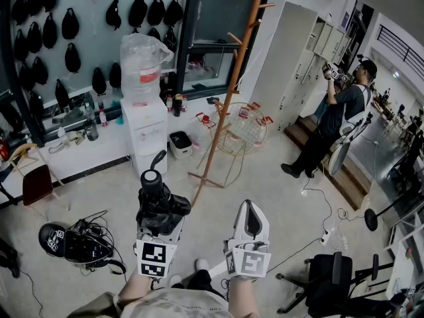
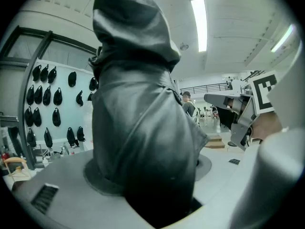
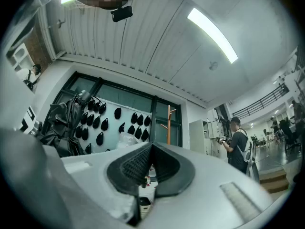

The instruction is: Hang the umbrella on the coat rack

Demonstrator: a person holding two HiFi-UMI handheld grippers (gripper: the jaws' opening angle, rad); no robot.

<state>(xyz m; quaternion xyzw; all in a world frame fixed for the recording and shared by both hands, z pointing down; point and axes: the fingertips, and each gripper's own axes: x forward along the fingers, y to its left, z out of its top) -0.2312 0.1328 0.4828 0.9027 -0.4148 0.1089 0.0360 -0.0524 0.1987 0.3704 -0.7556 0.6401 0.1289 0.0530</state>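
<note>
left gripper (image 1: 159, 225) is clenched on the folded black umbrella (image 1: 159, 201), which sits between its jaws low in the head view, near centre. the umbrella's long axis runs in line with the gripper, free end toward 12 o'clock. in the left gripper view it fills the centre, rising to 12 o'clock. right gripper (image 1: 250, 212) is at 3 o'clock of the umbrella, jaws closed on nothing. rack (image 1: 228, 98) stands upright at 1 o'clock, well apart.

Water dispenser (image 1: 147, 134) at the back, rows of black pouches (image 1: 50, 28) hanging up behind it; over on the right a person (image 1: 334, 118) stands by the white lockers (image 1: 291, 65), office chair (image 1: 334, 280) bottom right.
</note>
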